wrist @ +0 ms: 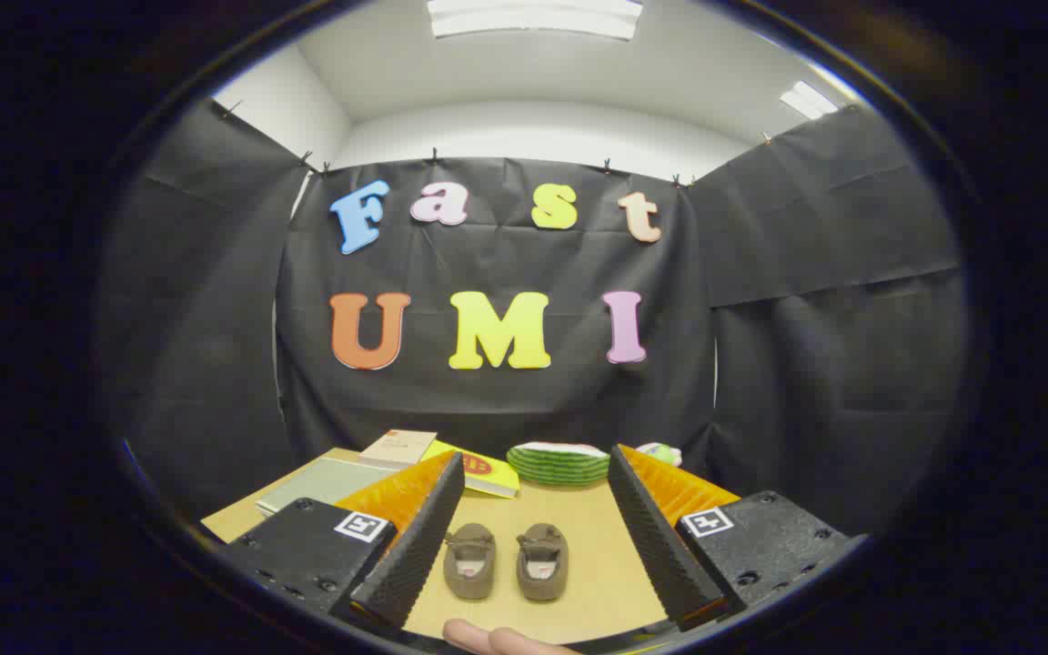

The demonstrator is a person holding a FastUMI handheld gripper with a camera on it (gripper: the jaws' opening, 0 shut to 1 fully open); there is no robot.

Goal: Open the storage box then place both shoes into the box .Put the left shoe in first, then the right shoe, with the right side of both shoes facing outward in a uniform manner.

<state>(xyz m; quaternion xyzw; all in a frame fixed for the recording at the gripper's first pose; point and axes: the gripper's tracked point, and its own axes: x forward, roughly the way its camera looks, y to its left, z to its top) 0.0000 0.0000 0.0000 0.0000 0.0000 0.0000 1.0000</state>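
Note:
Two small brown shoes stand side by side on the wooden table [597,555], toes pointing away from me. The left shoe [469,560] and the right shoe [542,560] lie between my fingers in the view, some way below and ahead of them. My gripper [536,475] is open wide with nothing between its fingers. A green striped, watermelon-shaped thing [558,463] with a pale top sits at the back of the table beyond the shoes; whether it is the storage box I cannot tell.
Books lie at the back left: a pale one [399,448], a yellow one [480,471] and a grey-green one [324,482]. A small green and pink object [660,452] sits right of the striped thing. Fingertips of a hand [497,639] show at the near edge.

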